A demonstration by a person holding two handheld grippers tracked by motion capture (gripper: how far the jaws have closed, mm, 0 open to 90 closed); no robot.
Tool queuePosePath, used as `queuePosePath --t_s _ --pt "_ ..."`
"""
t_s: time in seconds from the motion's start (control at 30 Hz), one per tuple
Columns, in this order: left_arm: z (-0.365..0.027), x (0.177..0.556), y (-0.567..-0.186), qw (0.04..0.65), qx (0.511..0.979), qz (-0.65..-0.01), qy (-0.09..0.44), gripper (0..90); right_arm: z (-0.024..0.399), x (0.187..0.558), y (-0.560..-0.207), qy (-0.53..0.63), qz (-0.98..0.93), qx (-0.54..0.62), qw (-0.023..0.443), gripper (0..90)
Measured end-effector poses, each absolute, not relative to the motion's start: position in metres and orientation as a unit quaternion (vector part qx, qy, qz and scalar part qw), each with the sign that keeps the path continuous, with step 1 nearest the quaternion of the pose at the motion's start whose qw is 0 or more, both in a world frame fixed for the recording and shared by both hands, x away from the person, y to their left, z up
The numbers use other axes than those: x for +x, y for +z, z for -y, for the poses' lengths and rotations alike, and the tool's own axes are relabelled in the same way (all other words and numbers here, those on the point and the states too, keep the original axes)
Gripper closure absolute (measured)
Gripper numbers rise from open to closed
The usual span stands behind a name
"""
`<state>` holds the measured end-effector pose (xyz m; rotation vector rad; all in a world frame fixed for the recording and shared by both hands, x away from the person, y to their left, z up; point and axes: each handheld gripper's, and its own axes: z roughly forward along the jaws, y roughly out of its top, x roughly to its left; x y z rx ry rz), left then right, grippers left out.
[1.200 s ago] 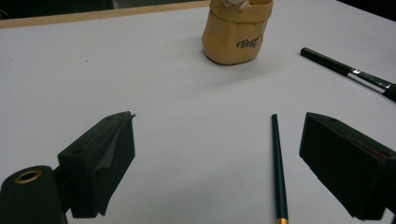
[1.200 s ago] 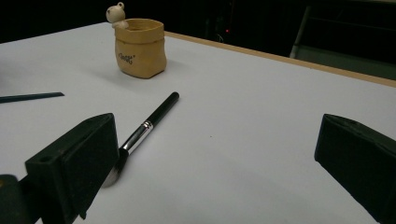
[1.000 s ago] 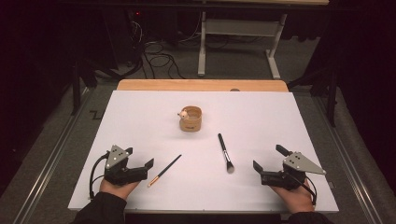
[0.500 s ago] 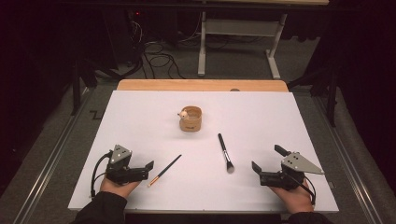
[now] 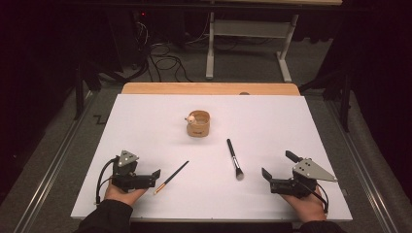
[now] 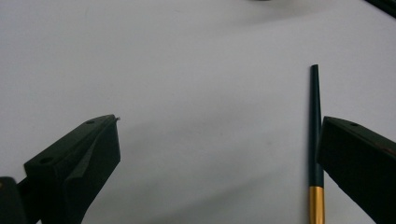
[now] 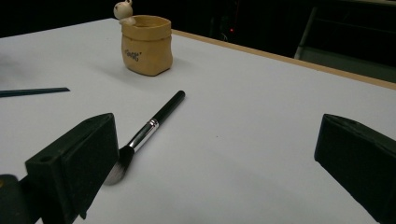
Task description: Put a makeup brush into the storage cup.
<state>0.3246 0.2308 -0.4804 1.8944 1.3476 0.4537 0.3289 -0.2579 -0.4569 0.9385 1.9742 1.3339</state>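
A tan sack-shaped pot (image 5: 198, 124) (image 7: 147, 44) with a small figurine on its rim stands mid-table. A black brush with a silver ferrule (image 5: 234, 159) (image 7: 149, 126) lies right of centre. A thin dark brush with a gold band (image 5: 171, 177) (image 6: 315, 121) lies at the left. My left gripper (image 5: 155, 178) (image 6: 219, 121) rests low by the thin brush's gold end. Its jaws have just been opening; the brush lies on the table just inside one jaw, untouched by the pads. My right gripper (image 5: 278, 164) (image 7: 218, 119) stands open and holds nothing, to the right of the black brush's bristles.
The white board (image 5: 301, 126) lies on a wooden table whose far edge (image 5: 209, 88) shows beyond it. Behind stand a table frame (image 5: 248, 43) and cables (image 5: 165, 58) on the dark floor. A metal rail (image 5: 53, 160) runs along the left side.
The left gripper has shifted slightly at the thin brush's end and its jaws stand a little wider. The right gripper, both brushes and the pot are where they were.
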Motion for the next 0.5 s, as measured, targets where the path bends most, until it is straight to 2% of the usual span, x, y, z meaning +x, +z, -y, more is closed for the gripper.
queuePosePath --t_s 0.5 --pt "-0.2280 0.3243 -0.4801 0.351 0.763 -0.519 0.160 1.9 0.2573 0.3284 -0.4567 0.498 -0.740 0.350 0.286 0.4"
